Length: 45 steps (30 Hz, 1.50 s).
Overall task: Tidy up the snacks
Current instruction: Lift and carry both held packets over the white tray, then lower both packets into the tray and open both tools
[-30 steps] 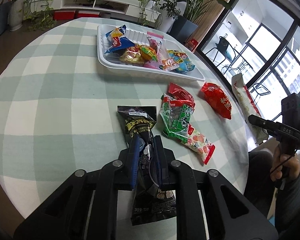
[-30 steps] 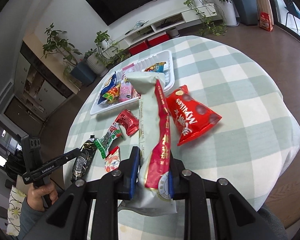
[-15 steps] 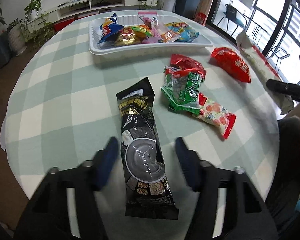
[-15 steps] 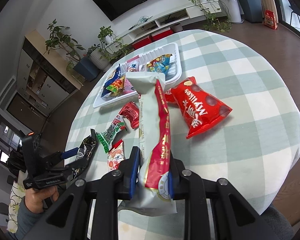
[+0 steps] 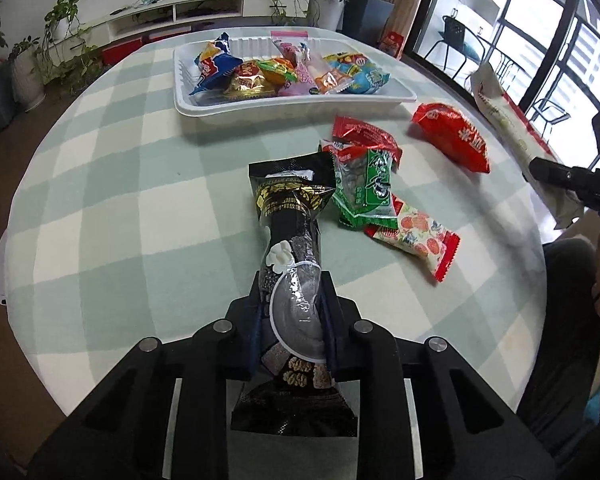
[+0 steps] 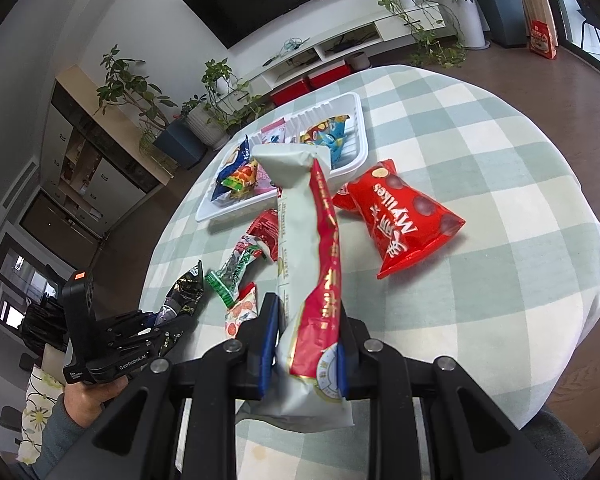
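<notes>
The step in hand was judged to be the grasp and lift of the black snack packet, to be carried to the white tray at the 12 o'clock side of the checked tablecloth. The left gripper had its jaws closing on the packet's lower half, the blue pads pressing the film from both sides so that the packet waist was pinched narrow. The packet ran from between the jaws toward 12 o'clock, its top seal raised and touching the green packet at about 1 o'clock; its bottom seal hung behind the pads toward 6 o'clock. For a sound lift, the grip should be completed before the hand rises, and the rise should be straight up so the top seal does not drag the green packet or the strawberry-print packet beside it. The packet should then be lowered into a free part of the tray, the right half appearing less crowded. The right gripper was clamped on the long white-and-red packet, which extended toward 12 o'clock above the table, with the red packet lying at 1 o'clock of it. This load should be held clear of the left hand's path.
</notes>
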Available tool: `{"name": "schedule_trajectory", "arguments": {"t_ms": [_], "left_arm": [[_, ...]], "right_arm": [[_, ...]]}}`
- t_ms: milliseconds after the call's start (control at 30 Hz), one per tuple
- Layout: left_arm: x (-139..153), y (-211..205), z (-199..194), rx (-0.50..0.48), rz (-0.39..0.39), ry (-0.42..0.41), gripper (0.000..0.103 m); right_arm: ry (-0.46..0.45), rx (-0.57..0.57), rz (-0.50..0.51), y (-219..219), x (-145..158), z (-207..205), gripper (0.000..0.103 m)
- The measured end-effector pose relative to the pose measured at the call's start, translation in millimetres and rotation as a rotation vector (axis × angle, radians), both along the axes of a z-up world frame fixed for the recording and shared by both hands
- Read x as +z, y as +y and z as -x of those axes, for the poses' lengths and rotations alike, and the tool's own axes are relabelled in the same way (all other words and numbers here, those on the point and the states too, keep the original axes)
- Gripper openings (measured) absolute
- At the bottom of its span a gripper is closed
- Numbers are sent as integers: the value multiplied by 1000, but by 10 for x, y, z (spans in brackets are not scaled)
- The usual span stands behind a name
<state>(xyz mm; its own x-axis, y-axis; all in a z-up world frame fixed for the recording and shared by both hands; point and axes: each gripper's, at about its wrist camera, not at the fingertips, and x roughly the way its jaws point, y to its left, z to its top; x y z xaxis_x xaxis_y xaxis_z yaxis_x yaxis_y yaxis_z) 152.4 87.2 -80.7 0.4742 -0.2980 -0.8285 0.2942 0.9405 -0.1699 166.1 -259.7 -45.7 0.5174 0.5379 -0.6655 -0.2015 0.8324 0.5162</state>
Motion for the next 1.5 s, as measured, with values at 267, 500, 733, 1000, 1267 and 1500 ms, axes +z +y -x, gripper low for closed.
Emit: {"name": "schedule_trajectory", "arguments": {"t_ms": [267,500,733,1000,1267,1500], "left_arm": [[434,408,-141,58,259,-44,21],[931,769,-624,97,335,-122,21],[1363,623,-1500,83,317,-175,21],[1111,75,-2348,64,303,-102,21],[558,-175,-2630,64,250,-26,21],[214,-227,-2770,78,236,9,23]], "right_arm": [[3,-62,-69,-265,17,-48,26],[-29,-185,-82,-772,216,-231,26],[-150,-223,-60,-807,825,-844,26],[-140,-66,-21,95,878,-1771,26],[-8,18,39,743,244,-2162,26],[58,16,89,954,-41,-2236,26]]}}
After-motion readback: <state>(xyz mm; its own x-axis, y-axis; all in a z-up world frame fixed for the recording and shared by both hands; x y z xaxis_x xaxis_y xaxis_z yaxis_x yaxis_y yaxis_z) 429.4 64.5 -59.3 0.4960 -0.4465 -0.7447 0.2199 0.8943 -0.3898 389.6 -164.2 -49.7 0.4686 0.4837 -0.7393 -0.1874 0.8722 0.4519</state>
